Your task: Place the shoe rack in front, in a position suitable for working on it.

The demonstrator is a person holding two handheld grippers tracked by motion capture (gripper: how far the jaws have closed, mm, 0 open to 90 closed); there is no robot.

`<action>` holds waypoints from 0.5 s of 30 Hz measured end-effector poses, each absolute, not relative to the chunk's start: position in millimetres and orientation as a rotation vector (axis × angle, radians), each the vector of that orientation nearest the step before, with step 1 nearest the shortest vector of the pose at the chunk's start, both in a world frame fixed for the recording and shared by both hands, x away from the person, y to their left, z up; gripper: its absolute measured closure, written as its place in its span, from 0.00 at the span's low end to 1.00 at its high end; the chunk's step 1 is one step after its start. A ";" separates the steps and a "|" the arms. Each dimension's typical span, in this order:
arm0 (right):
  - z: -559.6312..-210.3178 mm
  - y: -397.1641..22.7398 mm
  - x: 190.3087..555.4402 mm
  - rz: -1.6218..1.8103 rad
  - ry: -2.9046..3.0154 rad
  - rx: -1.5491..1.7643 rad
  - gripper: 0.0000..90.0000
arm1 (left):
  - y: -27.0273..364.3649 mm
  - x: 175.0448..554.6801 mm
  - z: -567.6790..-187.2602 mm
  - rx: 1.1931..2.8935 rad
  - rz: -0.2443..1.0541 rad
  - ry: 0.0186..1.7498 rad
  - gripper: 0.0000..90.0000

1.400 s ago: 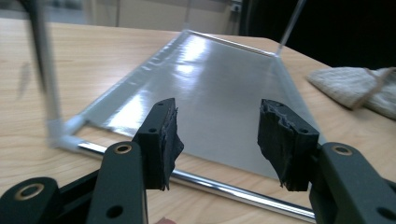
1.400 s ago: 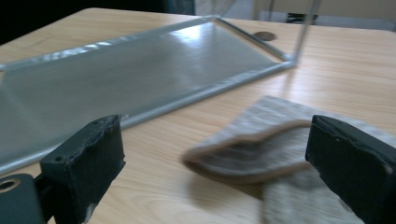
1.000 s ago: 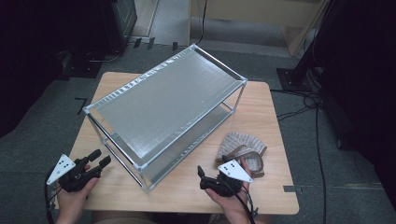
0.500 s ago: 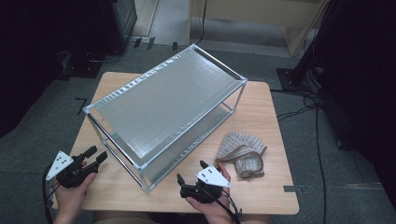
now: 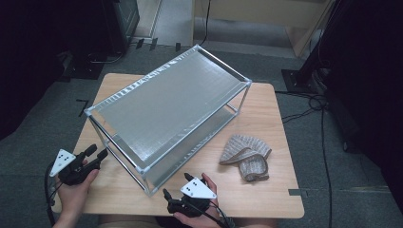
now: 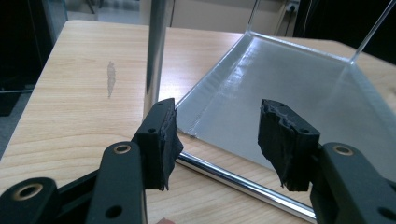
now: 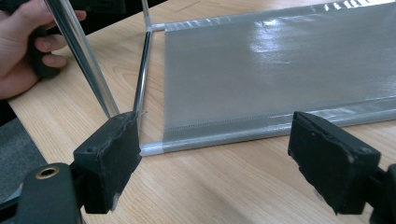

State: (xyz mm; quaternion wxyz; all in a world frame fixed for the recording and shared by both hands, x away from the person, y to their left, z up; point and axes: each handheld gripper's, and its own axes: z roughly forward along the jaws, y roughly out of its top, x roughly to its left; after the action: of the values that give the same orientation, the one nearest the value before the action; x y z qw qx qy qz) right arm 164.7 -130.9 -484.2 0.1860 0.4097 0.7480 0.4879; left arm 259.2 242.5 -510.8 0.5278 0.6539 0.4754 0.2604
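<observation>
Chrome-framed rack [image 5: 166, 111] with two silvery mesh shelves stands between the open left hand-held gripper [image 5: 97, 153] and open right hand-held gripper [image 5: 167, 199].

- Rack [image 5: 166, 102]: two-tier, chrome tube frame, shiny silver fabric shelves, standing upright.
- It sits diagonally on the table [image 5: 271, 118], its near corner post close to the table's front edge.

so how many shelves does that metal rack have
2. The top shelf spans the rack's upper frame; the bottom shelf sits low, just above the wooden table, mostly hidden under the top one in the high view.
</observation>
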 end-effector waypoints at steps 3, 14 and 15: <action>-483.1 -129.5 166.8 1.404 2.106 1.166 0.19 | 239.4 262.4 -512.0 1.585 0.656 1.121 0.52; -491.7 -107.6 164.2 1.433 2.185 1.071 0.22 | 246.3 264.6 -512.9 1.542 0.614 1.136 0.51; -492.7 -105.2 163.3 1.430 2.195 1.068 0.22 | 246.6 264.5 -513.0 1.538 0.607 1.135 0.51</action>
State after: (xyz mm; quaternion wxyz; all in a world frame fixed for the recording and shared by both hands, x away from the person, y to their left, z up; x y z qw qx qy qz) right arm 163.3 -105.2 -492.7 0.1558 0.3729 0.7665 0.4992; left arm 264.5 246.6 -513.0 0.5381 0.6464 0.4769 0.2553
